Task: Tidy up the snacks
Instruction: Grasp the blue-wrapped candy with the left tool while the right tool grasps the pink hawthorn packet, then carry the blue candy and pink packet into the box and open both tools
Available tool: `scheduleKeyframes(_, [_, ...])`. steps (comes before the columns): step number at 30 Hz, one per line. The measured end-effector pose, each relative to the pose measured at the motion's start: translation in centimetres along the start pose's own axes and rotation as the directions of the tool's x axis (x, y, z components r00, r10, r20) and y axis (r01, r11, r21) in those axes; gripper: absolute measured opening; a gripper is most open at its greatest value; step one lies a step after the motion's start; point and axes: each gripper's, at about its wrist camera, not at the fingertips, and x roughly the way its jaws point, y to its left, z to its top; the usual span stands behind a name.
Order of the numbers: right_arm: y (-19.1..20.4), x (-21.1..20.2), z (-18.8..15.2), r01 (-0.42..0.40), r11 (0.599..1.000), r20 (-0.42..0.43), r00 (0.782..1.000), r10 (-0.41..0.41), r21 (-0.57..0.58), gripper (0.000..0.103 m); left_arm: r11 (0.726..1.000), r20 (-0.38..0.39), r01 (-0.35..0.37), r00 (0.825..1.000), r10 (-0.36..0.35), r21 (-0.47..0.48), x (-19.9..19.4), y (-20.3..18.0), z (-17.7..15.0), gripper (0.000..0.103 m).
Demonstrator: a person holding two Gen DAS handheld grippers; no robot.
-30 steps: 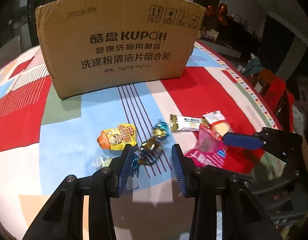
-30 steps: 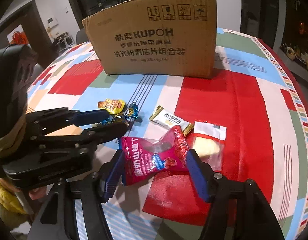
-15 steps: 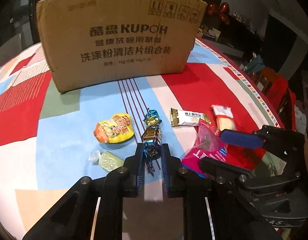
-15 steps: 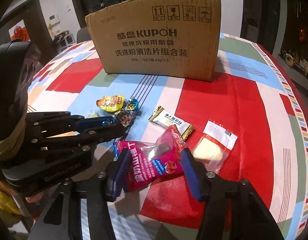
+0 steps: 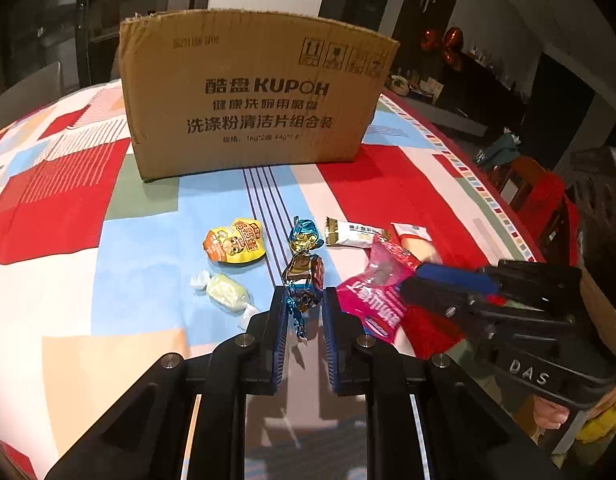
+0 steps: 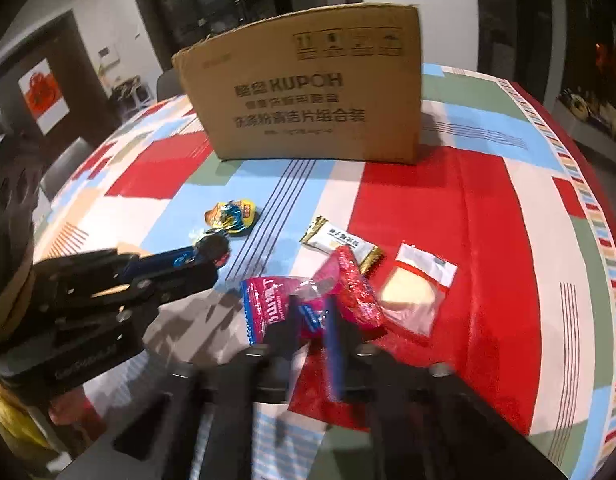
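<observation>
Seen from the left wrist, the left hand-held gripper (image 5: 304, 312) was clamped on the lower twisted end of a foil-wrapped candy (image 5: 304, 268), which stood out beyond the fingertips with its long axis running toward the cardboard box (image 5: 256, 100), its blue twist pointing that way. The box stood upright at the far side of the worktop (image 5: 148, 224). In front of the box lay a yellow snack packet (image 5: 234, 241), and nearer than that a pale green wrapped sweet (image 5: 224, 294) lying on a slant. To the right of the candy lay a white bar (image 5: 355, 233) with its length across the box's face. From the right wrist, which was blurred, the right hand-held gripper (image 6: 313, 322) was closing its jaws on a pink snack bag (image 6: 308, 306), the bag's near edge between the pads; the bag's long side ran across the view, parallel to the box front. A clear packet with a pale cake (image 6: 413, 290) lay just right of the bag, its red-and-white end angled toward the box.
</observation>
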Motion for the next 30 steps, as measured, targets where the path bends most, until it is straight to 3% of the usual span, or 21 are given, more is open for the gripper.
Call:
scheduleKeyframes(1, [0.0,-0.1,0.0,0.002,1.0,0.009,1.0,-0.002,0.005,0.056,1.0,0.003,0.001,1.0,-0.001,-0.002,-0.1,-0.1,-0.1,0.018])
scheduleKeyframes(2, [0.1,-0.3,-0.1,0.003,1.0,0.025,1.0,-0.003,0.003,0.061,1.0,0.006,0.001,1.0,-0.001,-0.006,-0.3,-0.1,-0.3,0.018])
scheduleKeyframes(4, [0.8,-0.4,0.0,0.01,0.999,0.039,0.999,-0.008,-0.039,0.063,1.0,0.012,-0.006,1.0,0.006,-0.011,-0.7,0.1,-0.5,0.018])
scheduleKeyframes(6, [1.3,-0.1,0.3,0.017,0.997,0.028,1.0,-0.015,-0.079,0.075,1.0,0.017,-0.01,1.0,0.01,-0.024,-1.0,0.4,-0.9,0.018])
scheduleKeyframes(11, [2.6,1.3,0.6,0.033,0.981,-0.014,0.999,-0.036,-0.191,0.083,0.997,0.009,-0.026,1.0,0.027,-0.073,-1.1,1.5,-1.7,0.018])
scheduleKeyframes(15, [3.4,2.8,0.7,0.049,0.961,-0.062,0.996,-0.068,-0.271,0.083,0.996,0.001,-0.037,0.999,0.038,-0.086,-0.9,1.9,-2.0,0.018])
scheduleKeyframes(22, [3.9,3.8,0.4,0.108,0.94,-0.054,0.99,-0.132,-0.324,0.081,0.994,-0.006,-0.037,0.999,0.036,-0.105,-0.5,2.4,-1.9,0.018])
scheduleKeyframes(25, [3.6,3.7,0.4,0.125,0.941,-0.041,0.988,-0.145,-0.314,0.059,0.994,-0.009,-0.038,0.999,0.038,-0.103,-0.5,2.3,-2.0,0.018])
scheduleKeyframes(30, [3.2,3.1,0.6,0.131,0.948,-0.021,0.989,-0.143,-0.291,0.045,0.995,-0.002,-0.035,0.999,0.035,-0.094,-0.8,1.9,-1.8,0.018])
